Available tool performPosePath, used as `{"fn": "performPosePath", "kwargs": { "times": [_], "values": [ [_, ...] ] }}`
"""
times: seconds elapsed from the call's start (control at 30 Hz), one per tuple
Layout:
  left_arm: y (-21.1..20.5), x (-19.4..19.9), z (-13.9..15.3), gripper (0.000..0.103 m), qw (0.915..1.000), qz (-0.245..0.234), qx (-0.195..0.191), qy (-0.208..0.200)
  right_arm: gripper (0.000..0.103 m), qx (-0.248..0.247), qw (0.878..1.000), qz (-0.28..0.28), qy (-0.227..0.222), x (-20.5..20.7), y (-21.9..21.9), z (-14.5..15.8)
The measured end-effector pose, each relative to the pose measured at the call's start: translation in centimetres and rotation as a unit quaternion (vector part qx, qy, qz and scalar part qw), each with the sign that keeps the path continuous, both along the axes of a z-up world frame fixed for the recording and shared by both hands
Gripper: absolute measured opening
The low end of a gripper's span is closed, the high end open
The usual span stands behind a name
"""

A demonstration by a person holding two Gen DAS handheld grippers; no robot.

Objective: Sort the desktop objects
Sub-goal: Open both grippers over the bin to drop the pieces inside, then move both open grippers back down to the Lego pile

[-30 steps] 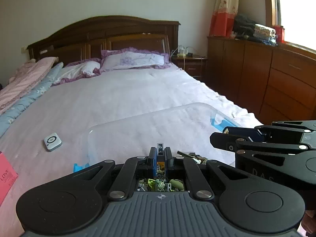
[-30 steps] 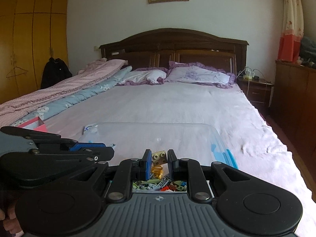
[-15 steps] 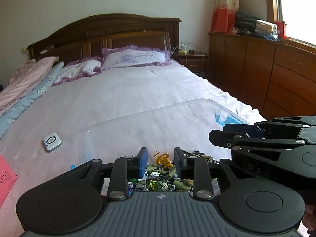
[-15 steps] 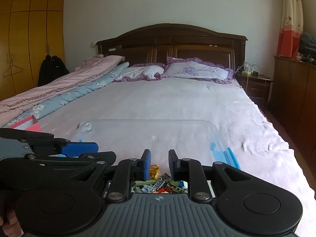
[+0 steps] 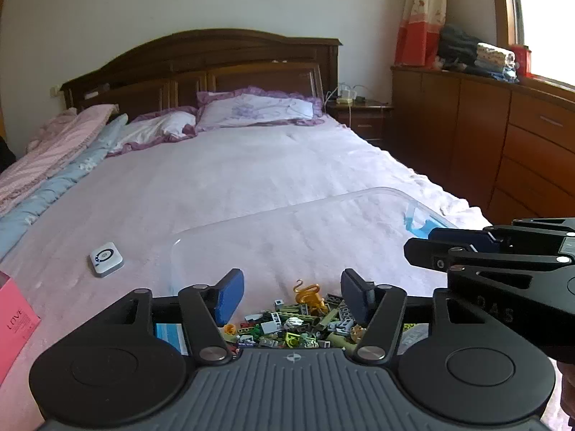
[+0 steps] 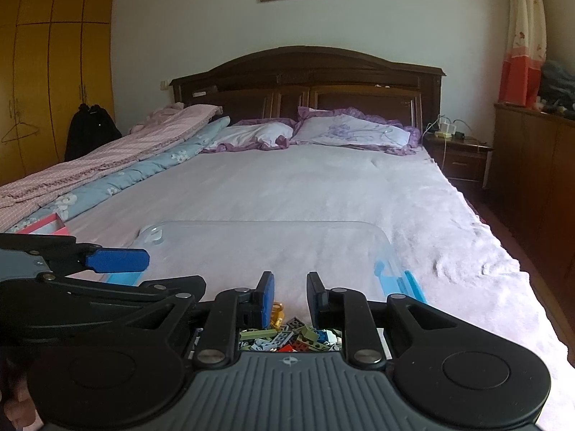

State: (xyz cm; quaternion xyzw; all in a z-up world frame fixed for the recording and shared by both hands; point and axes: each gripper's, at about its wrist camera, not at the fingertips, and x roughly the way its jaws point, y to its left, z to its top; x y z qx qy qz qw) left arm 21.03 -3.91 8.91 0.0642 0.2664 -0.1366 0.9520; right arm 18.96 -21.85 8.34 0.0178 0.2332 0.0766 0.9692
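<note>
A clear rectangular plastic storage box with blue clips (image 5: 323, 222) is seen lying on the bed covered by a pale pink sheet (image 5: 233, 179), and a heap of small mixed-colour toy building bricks (image 5: 298, 323) is held inside the box at its near end. The left gripper (image 5: 291, 296) is held above that end with its blue-padded jaws spread wide and nothing gripped; the bricks and a small golden figure (image 5: 309, 292) are seen in the gap between the fingers. The right gripper (image 6: 289, 298) is held beside it over the same end, its jaws parted narrowly and empty, with bricks (image 6: 291, 337) below. Left of the box, a small white square device (image 5: 106, 259) and a pink carton (image 5: 16, 319) are laid on the sheet.
</note>
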Motion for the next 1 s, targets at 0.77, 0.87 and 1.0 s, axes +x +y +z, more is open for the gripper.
{"fn": "performPosePath", "kwargs": {
  "times": [0.77, 0.87, 1.0],
  "values": [
    [1.5, -1.0, -1.7, 0.089, 0.9996, -0.007, -0.024, -0.013, 0.024, 0.013, 1.0, -0.005, 0.0, -1.2, -1.0, -0.7],
    [1.5, -1.7, -1.6, 0.091, 0.9998, -0.002, -0.019, -0.01, 0.027, 0.018, 1.0, -0.012, -0.002, -2.5, -1.5, -0.7],
    [1.5, -3.0, -1.3, 0.092, 0.9998, -0.001, -0.017, -0.003, 0.033, 0.024, 0.999, -0.023, 0.0, -4.8, -2.2, -0.8]
  ]
}}
